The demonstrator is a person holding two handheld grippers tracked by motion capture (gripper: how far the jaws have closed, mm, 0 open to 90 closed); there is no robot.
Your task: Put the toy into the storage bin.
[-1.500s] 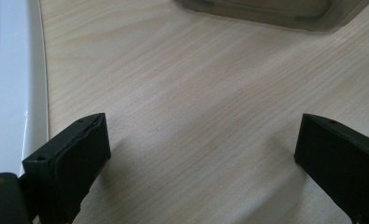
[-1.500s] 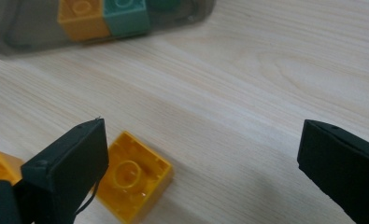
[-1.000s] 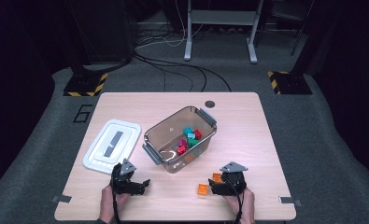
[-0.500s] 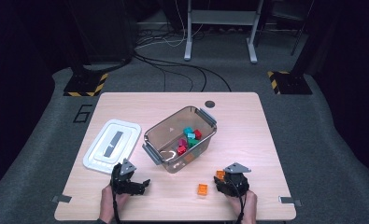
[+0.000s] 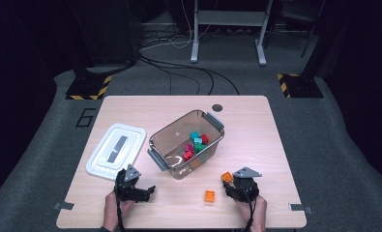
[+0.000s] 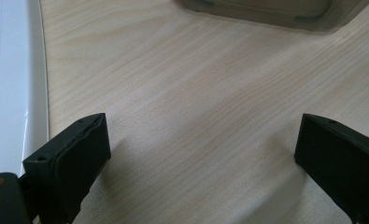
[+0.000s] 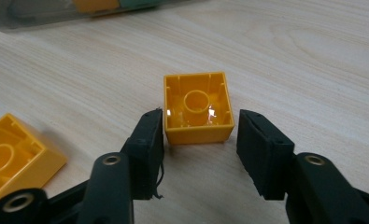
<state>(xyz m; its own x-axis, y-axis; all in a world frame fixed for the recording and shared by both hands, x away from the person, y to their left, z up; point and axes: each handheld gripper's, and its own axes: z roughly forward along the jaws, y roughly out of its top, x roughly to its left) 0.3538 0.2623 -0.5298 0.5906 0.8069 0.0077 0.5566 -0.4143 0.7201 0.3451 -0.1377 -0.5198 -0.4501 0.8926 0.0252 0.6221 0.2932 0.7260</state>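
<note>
Right gripper view: right tongs (image 7: 198, 140) straddle orange block (image 7: 198, 108), jaws not yet clamped. Next: squeeze, lift toward bin (image 5: 160, 140). Left tongs (image 6: 198, 154) wide open, idle on surface (image 6: 196, 84).

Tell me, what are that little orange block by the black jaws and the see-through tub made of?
The orange block looks like hard glossy plastic: moulded hollow underside with a tube, bright glints. The tub seems smoky translucent plastic, since coloured blocks show through its walls. The table appears pale wood or wood-look laminate, with matt grain lines; which one I cannot tell.
</note>
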